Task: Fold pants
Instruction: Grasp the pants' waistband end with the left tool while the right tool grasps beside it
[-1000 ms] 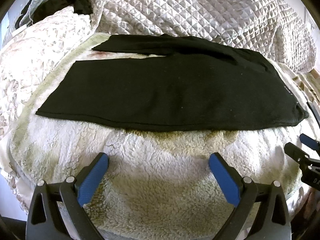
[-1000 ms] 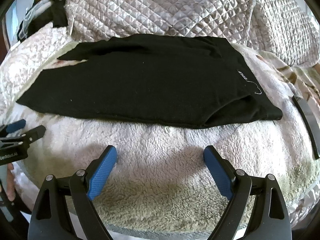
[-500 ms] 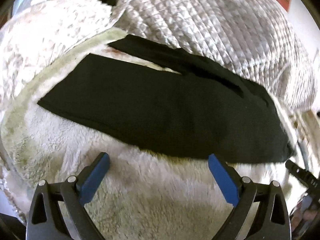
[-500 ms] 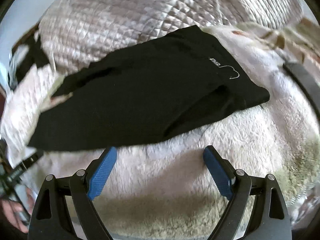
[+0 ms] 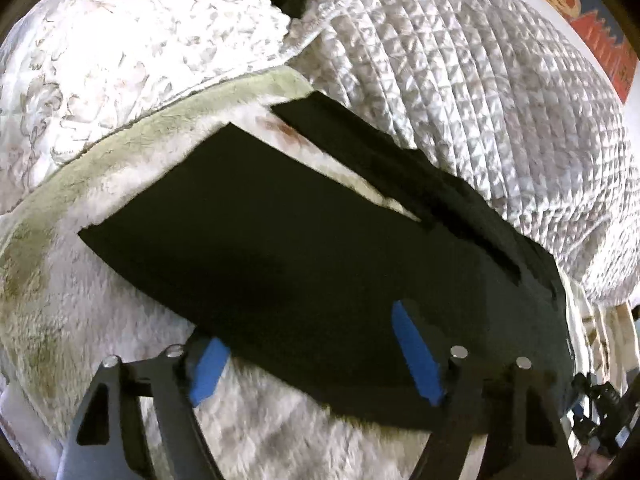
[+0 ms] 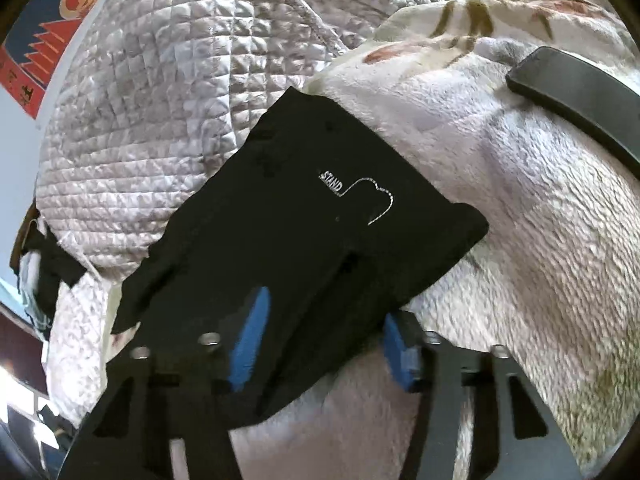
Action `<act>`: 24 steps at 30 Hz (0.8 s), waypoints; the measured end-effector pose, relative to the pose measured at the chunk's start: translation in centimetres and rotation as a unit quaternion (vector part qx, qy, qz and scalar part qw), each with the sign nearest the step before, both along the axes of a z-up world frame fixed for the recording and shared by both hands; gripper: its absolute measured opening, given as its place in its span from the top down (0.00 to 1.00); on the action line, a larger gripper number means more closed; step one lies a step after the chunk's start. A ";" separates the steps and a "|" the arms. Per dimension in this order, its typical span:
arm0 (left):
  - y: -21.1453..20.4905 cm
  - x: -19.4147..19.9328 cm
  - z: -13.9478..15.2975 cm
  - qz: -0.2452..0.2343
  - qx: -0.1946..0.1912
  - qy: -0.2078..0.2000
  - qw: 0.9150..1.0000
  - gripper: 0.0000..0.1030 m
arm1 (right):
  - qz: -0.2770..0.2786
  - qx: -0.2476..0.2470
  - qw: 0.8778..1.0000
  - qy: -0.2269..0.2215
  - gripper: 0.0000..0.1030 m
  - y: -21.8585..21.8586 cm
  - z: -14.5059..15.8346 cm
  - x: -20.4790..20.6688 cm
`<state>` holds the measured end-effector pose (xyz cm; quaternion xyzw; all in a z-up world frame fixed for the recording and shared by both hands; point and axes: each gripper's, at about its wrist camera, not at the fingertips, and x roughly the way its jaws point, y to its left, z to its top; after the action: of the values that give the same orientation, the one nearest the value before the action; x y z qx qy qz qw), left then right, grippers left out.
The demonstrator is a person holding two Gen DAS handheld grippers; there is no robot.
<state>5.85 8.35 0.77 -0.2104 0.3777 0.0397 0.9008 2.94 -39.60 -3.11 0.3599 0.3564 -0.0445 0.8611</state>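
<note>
Black pants [image 5: 304,248] lie flat on a fluffy cream blanket [image 5: 72,288], one leg on top of the other, leg ends to the left. My left gripper [image 5: 316,348] is open, its blue pads straddling the pants' near edge; the right pad [image 5: 416,356] is over the cloth. In the right wrist view the waist end of the pants [image 6: 320,216] carries white "STAND" lettering. My right gripper [image 6: 324,344] is open with the near edge of the waist end between its pads.
A quilted silvery cover [image 5: 480,92] is bunched behind the pants. A flat black bar [image 6: 580,96] lies on the blanket to the right. A patterned cream quilt [image 5: 120,40] is at the far left. A red poster [image 6: 44,48] hangs on the wall.
Both grippers moved forward and tilted toward the pants; the near edge that lay ahead of the pads is now between them. Both stay open.
</note>
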 end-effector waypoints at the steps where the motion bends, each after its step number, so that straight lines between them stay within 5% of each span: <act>1: 0.0 0.1 0.0 0.002 0.008 -0.001 1.000 0.30 | -0.005 0.001 1.000 0.000 0.58 -0.2 -0.1 0.2; 4: 0.2 0.4 -0.1 0.014 0.034 -0.002 0.999 0.47 | -0.021 0.001 1.000 0.005 0.80 -0.9 -0.6 0.5; 6: 0.6 0.6 -0.2 0.025 0.044 0.000 0.999 0.60 | -0.024 0.004 1.000 0.007 0.85 -1.1 -0.8 0.7; 8: 1.2 0.8 -0.4 0.039 0.047 0.005 0.998 0.85 | -0.022 -0.001 1.000 0.007 0.89 -1.0 -0.6 0.7; 10: 1.7 1.0 -0.5 0.042 0.041 0.010 0.998 0.94 | -0.020 0.000 1.000 0.005 0.95 -1.0 -0.4 0.7; 24: 3.5 -6.6 4.6 -0.001 0.035 -0.017 0.999 0.97 | 0.012 0.003 1.000 -0.015 0.98 -0.2 5.5 -8.7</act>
<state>-0.71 11.89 5.34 -0.1789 0.3612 0.0483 0.9139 -5.74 -39.83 2.42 0.3590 0.3479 -0.0282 0.8656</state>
